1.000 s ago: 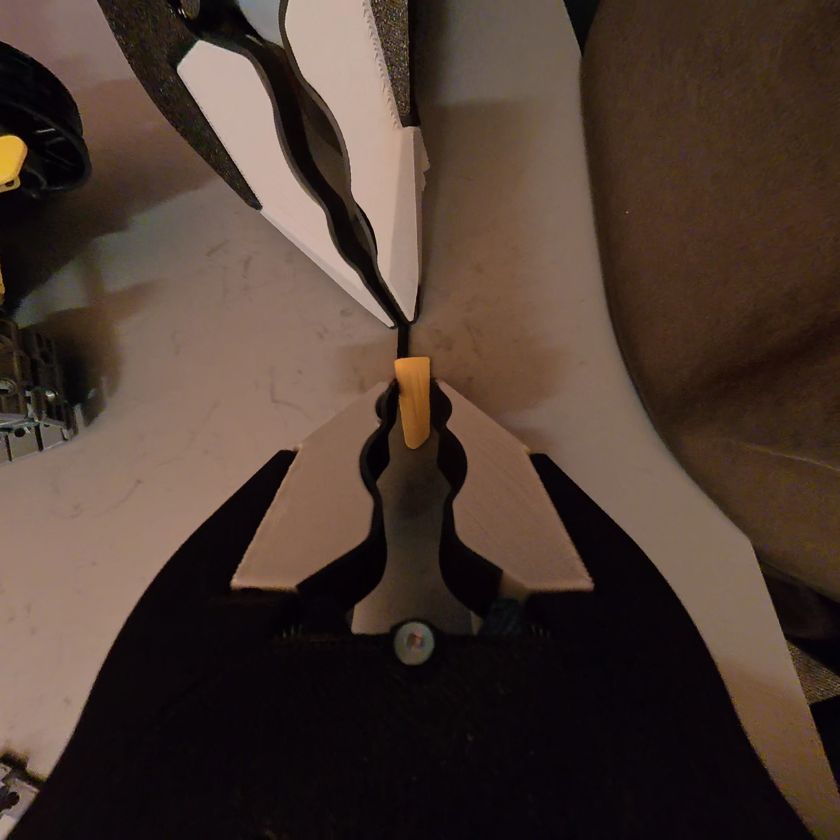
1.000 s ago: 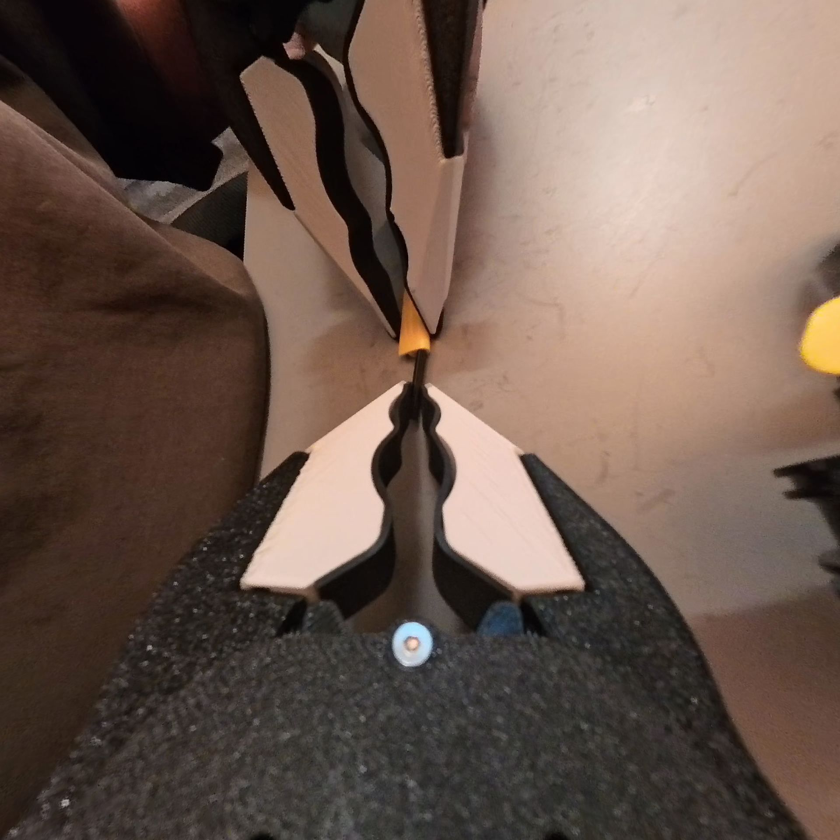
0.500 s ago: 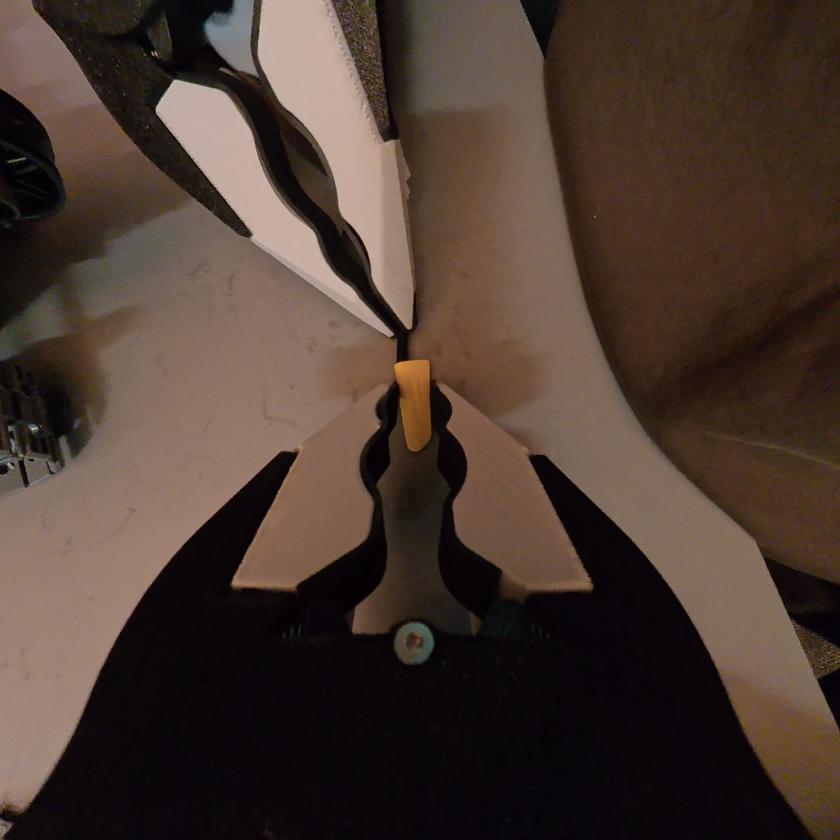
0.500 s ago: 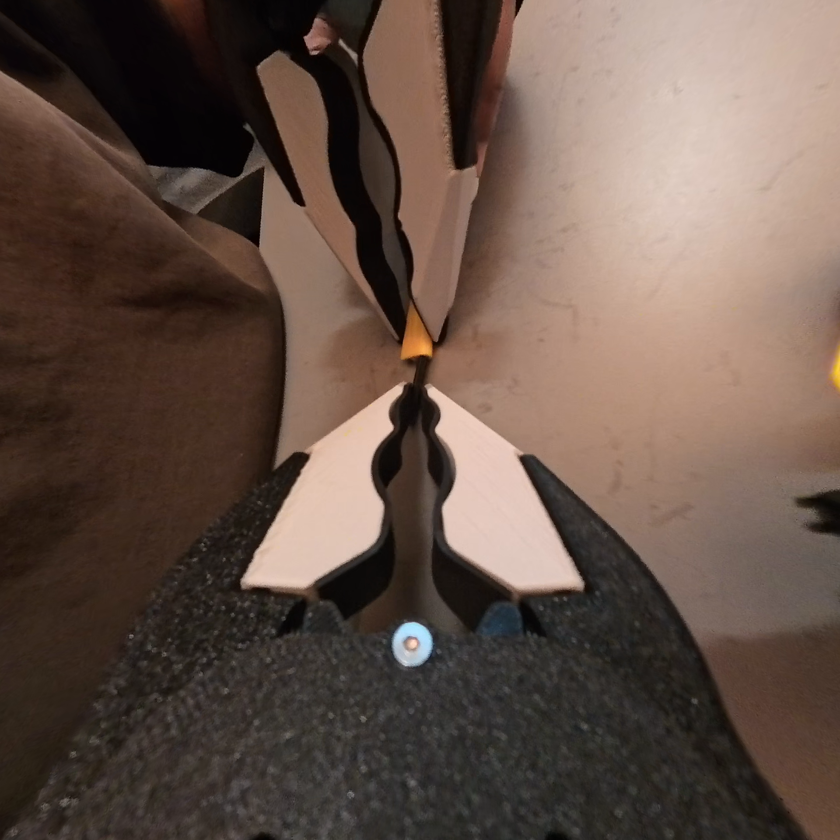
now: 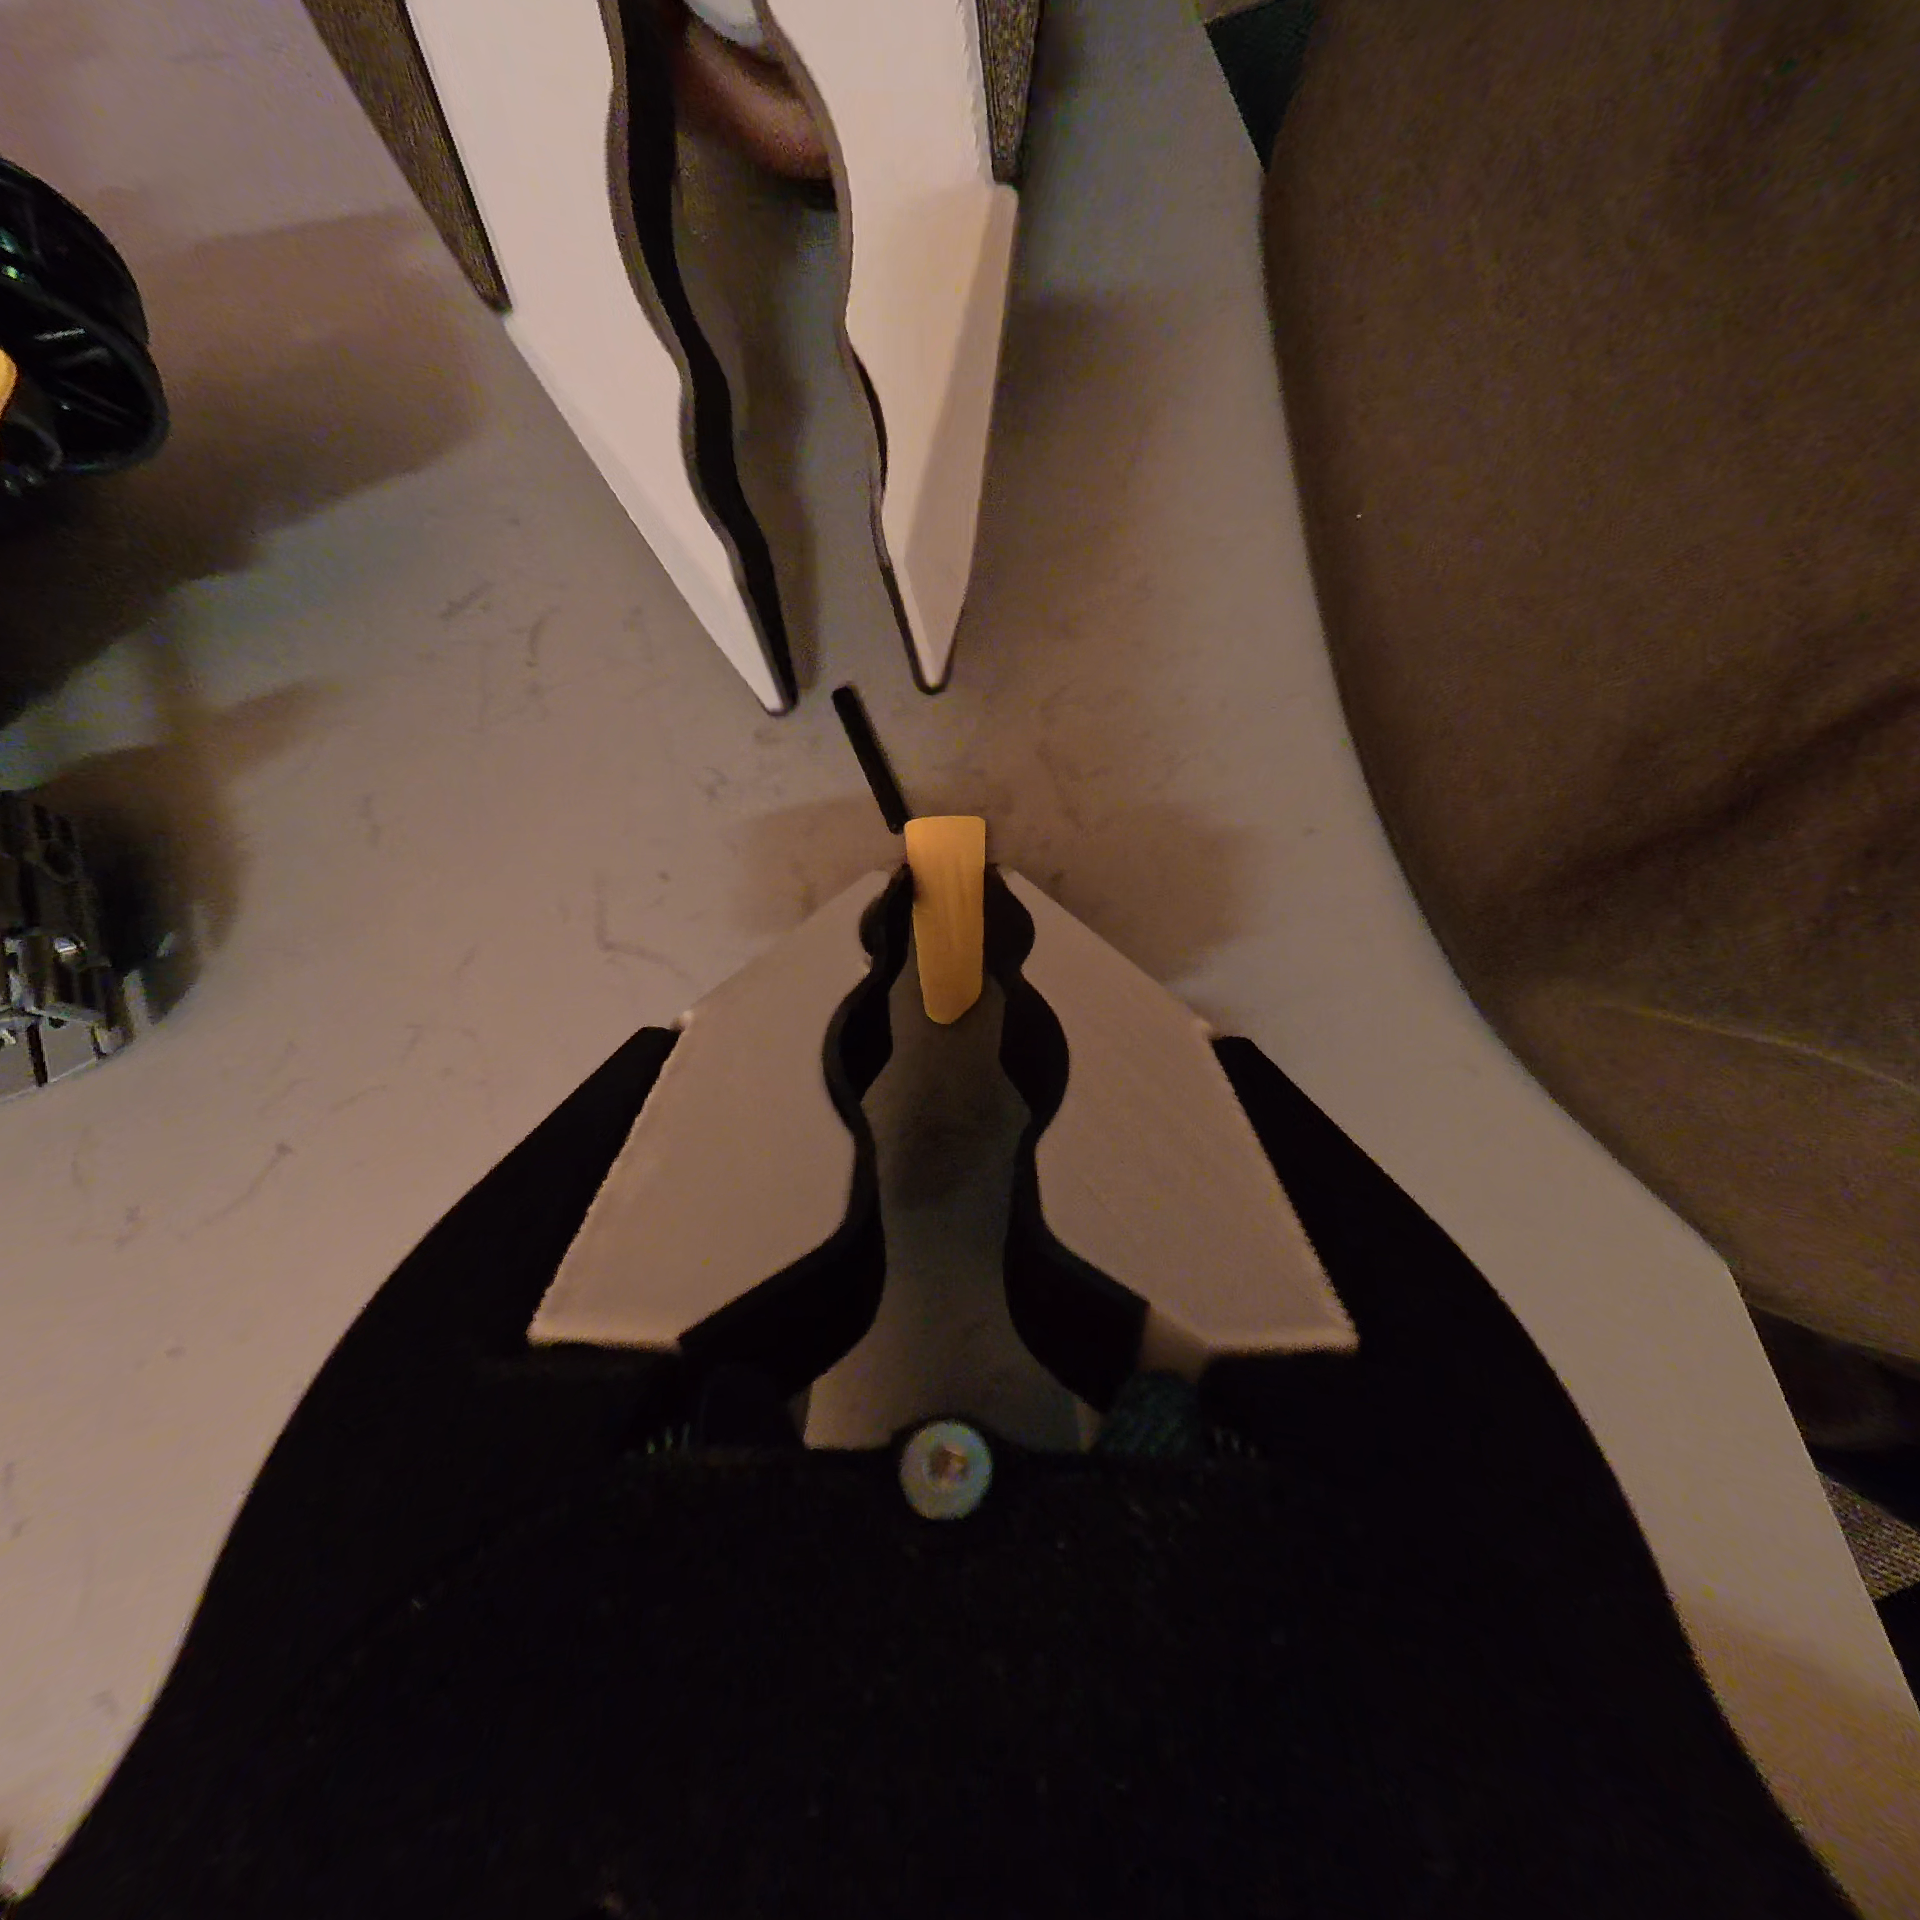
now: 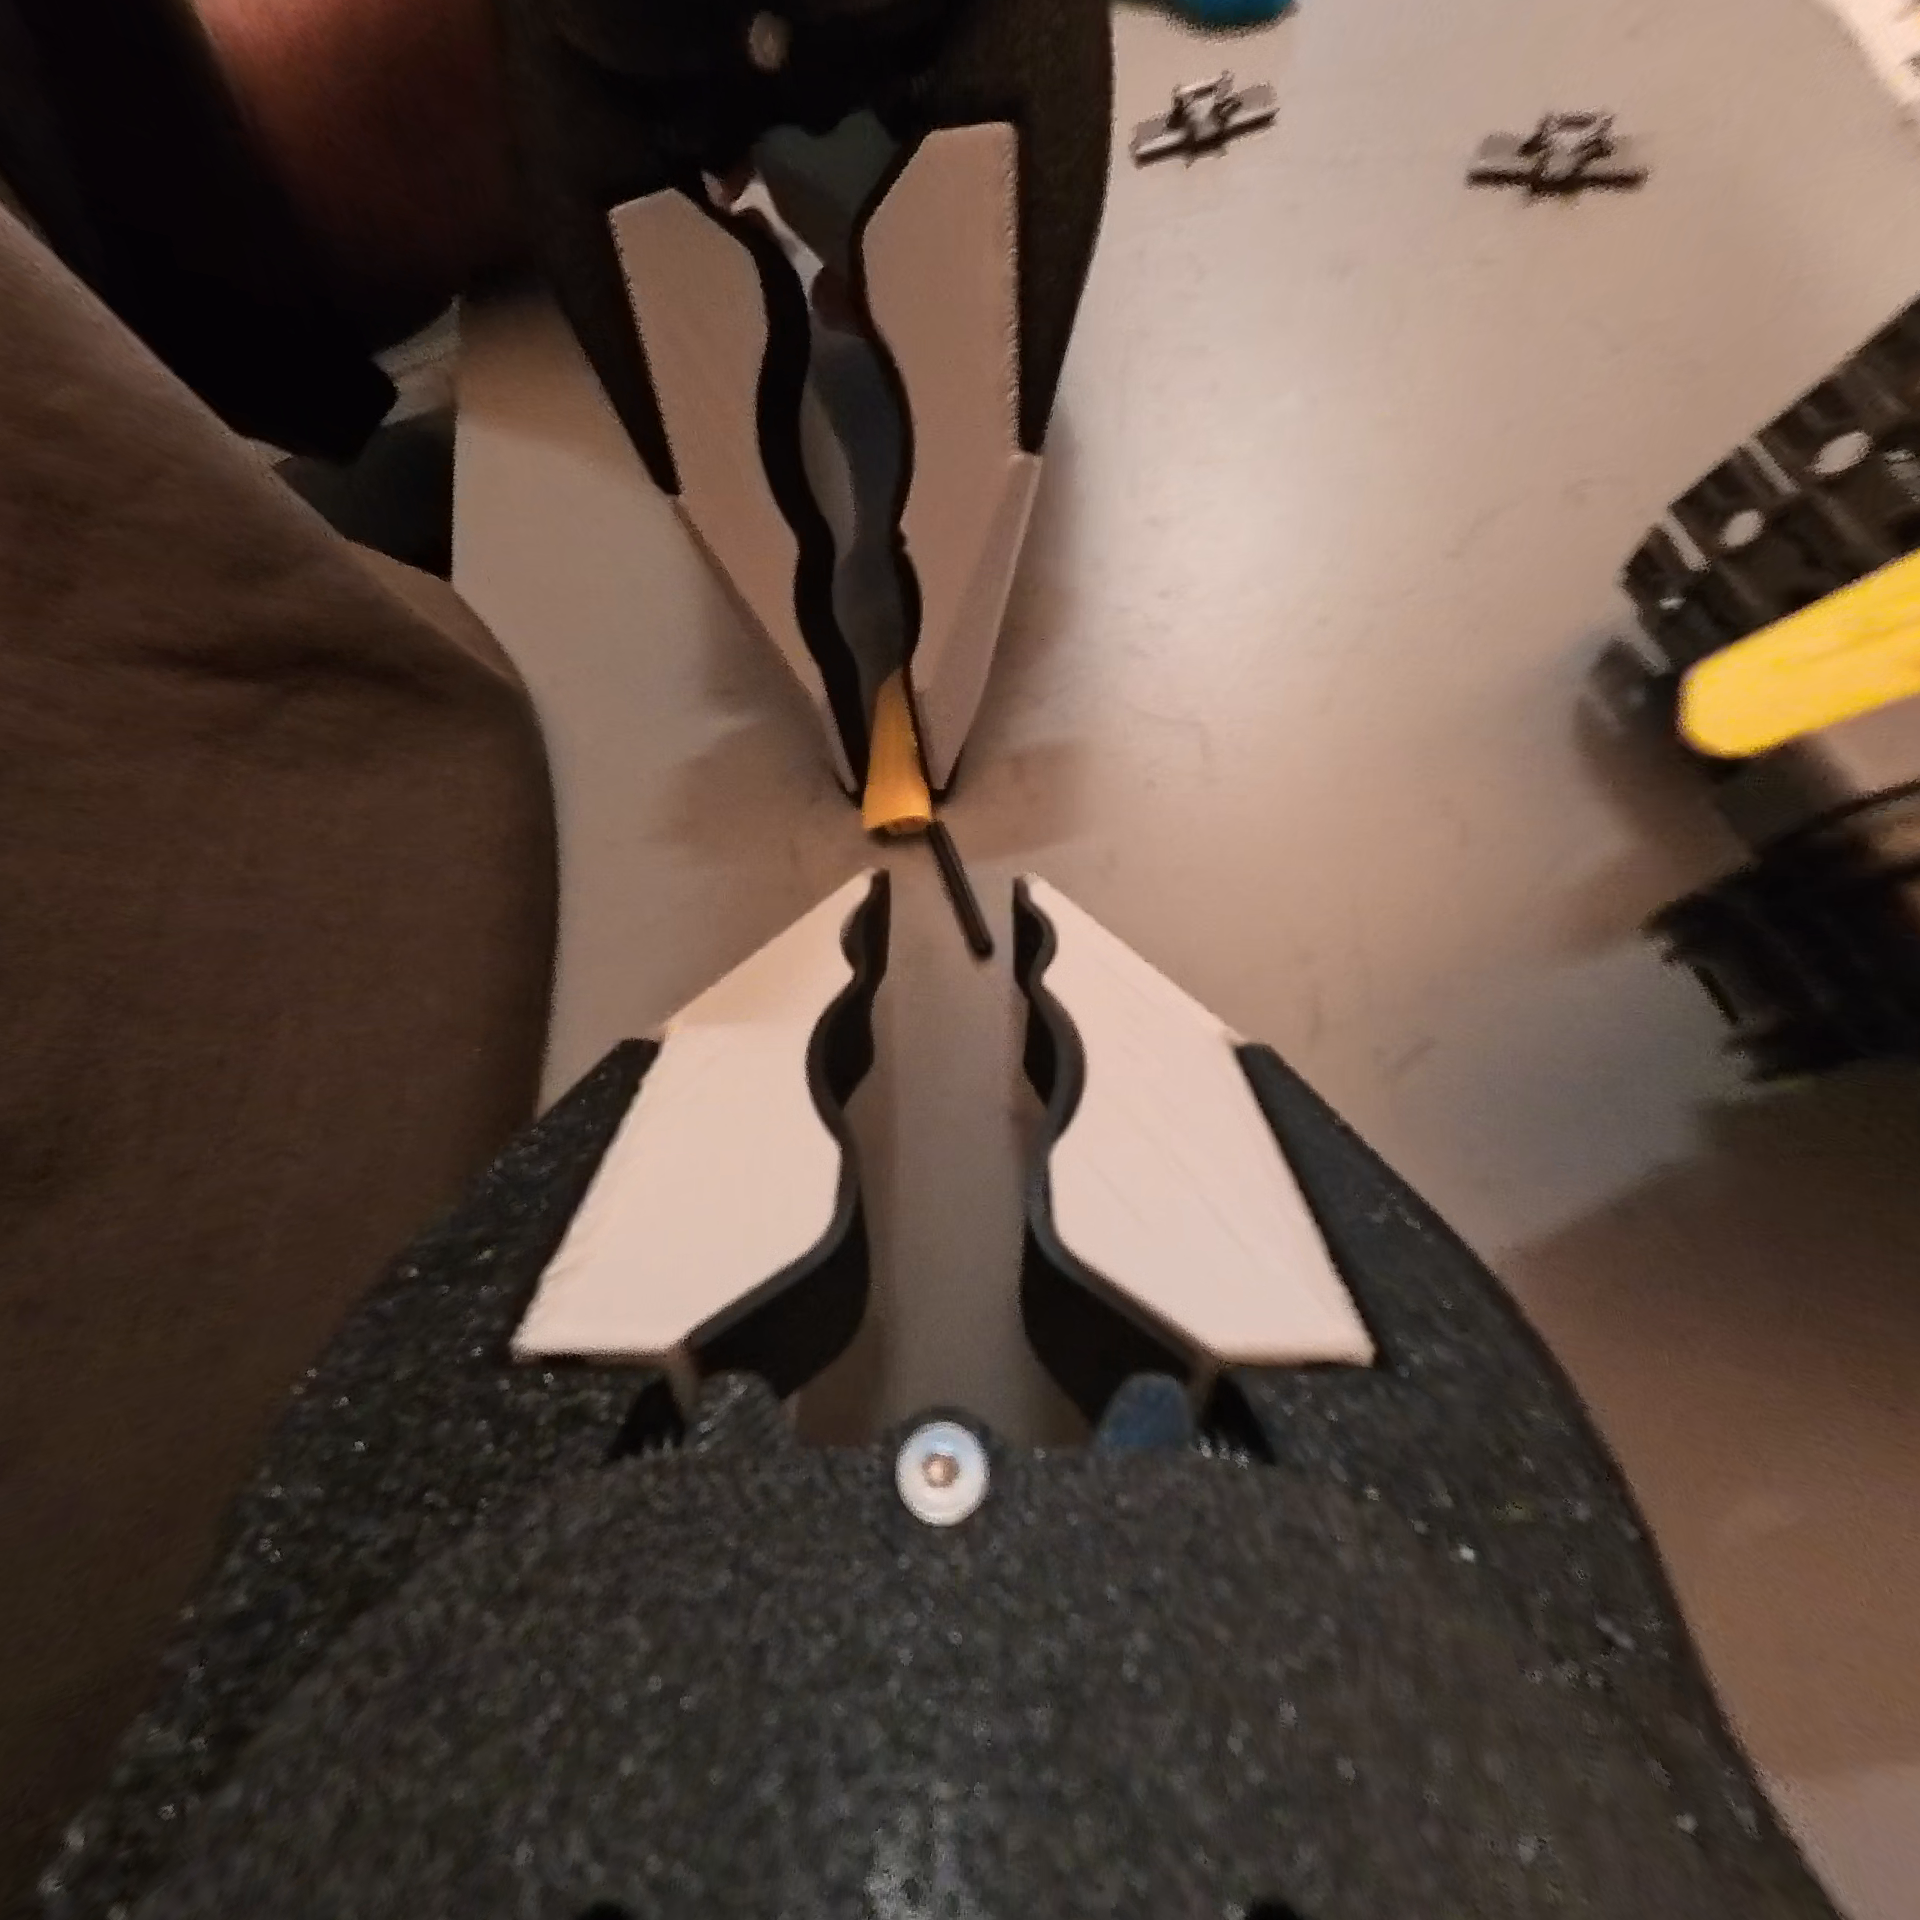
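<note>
My left gripper [image 5: 948, 871] is shut on a small yellow peg-like piece [image 5: 945, 935]. A thin black rod [image 5: 871, 764] sticks out of the piece's front end, just above the white table [image 5: 416, 727]. My right gripper [image 6: 951, 883] is open, tip to tip with the left one. The rod's free end [image 6: 964, 896] lies between its fingertips without touching them. In the right wrist view the left gripper [image 6: 894, 795] comes in from the top, pinching the yellow piece [image 6: 891, 774]. In the left wrist view the right gripper [image 5: 854, 696] hangs open from the top.
Brown fabric [image 5: 1610, 520] covers the table's edge, also in the right wrist view [image 6: 208, 831]. A black wheel [image 5: 62, 343] and grey building parts [image 5: 52, 977] sit at the left. A yellow beam [image 6: 1808, 675] on a dark frame [image 6: 1766, 520] and small grey parts [image 6: 1195, 114] lie at the right. Less than 4 cm separates the two grippers' tips. Between my right fingertips and the black wheel [image 5: 62, 343] there is roughly 10 centimeters. The right camera catches it too, in the right wrist view [image 6: 1742, 897].
My right gripper was shut on the black rod's tip; it has opened and let go. The rod stays in the yellow piece held by my left gripper.
</note>
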A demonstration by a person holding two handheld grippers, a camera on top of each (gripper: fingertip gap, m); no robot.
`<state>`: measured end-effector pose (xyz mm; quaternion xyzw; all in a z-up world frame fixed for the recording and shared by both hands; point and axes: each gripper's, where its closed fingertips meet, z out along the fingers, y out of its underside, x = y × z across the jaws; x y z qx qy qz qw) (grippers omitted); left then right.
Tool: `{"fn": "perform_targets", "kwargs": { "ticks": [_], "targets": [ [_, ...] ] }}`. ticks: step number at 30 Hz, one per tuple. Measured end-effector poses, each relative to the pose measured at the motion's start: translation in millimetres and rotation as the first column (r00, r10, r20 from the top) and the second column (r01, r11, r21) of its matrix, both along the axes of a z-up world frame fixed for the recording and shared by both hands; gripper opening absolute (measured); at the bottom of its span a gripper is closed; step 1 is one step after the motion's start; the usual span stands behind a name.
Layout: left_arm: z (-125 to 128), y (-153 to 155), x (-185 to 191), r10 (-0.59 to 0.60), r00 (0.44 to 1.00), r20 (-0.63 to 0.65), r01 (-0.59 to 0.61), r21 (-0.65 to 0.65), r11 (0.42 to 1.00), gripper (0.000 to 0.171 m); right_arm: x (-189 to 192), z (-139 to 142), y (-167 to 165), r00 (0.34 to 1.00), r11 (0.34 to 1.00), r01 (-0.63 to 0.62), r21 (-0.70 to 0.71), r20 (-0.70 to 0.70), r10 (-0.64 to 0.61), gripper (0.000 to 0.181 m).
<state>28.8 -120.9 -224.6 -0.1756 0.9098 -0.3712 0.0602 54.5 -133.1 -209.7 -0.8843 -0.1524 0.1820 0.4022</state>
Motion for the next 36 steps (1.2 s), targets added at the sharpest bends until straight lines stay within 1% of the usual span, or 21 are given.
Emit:
{"fn": "perform_targets", "kwargs": {
  "ticks": [3,7,11,15,19,25,32,36],
  "targets": [
    [0.0,0.0,0.0,0.002,1.000,-0.001,-0.002,-0.002,1.000,0.011,10.3,3.3,-2.6,0.998,0.999,0.030,0.045,0.047,-0.032,0.022],
    [-0.2,0.0,0.0,0.012,1.000,0.001,-0.012,-0.003,1.000,0.011,6.2,-0.3,-2.7,1.000,1.000,-0.020,0.012,0.022,0.020,0.018],
    [-0.3,0.3,0.0,0.021,1.000,0.007,-0.021,-0.001,1.000,0.011,3.2,-6.3,2.1,0.995,0.998,-0.063,-0.002,0.083,0.063,0.011],
    [-0.3,0.7,0.2,0.025,1.000,0.005,-0.025,-0.005,1.000,0.011,0.9,-12.7,1.2,0.990,0.996,-0.088,-0.035,0.108,0.091,0.011],
    [-0.3,1.1,0.9,0.035,0.999,-0.004,-0.035,-0.013,0.999,0.011,3.6,-13.6,2.1,0.985,0.998,-0.065,-0.020,0.156,0.067,0.004],
    [0.0,1.4,2.1,0.082,0.995,-0.054,-0.086,-0.061,0.994,0.011,-1.0,-13.4,-1.9,0.974,0.998,-0.056,0.010,0.218,0.053,0.002],
    [0.0,1.1,2.4,0.091,0.994,-0.065,-0.095,-0.062,0.994,0.011,-5.8,-8.6,-4.5,0.934,0.990,-0.101,0.103,0.353,0.058,0.002],
    [0.1,1.0,2.5,0.095,0.993,-0.071,-0.099,-0.057,0.993,0.011,-4.9,-12.5,-4.0,0.894,0.986,-0.118,0.113,0.444,0.056,0.003]
  ]
}}
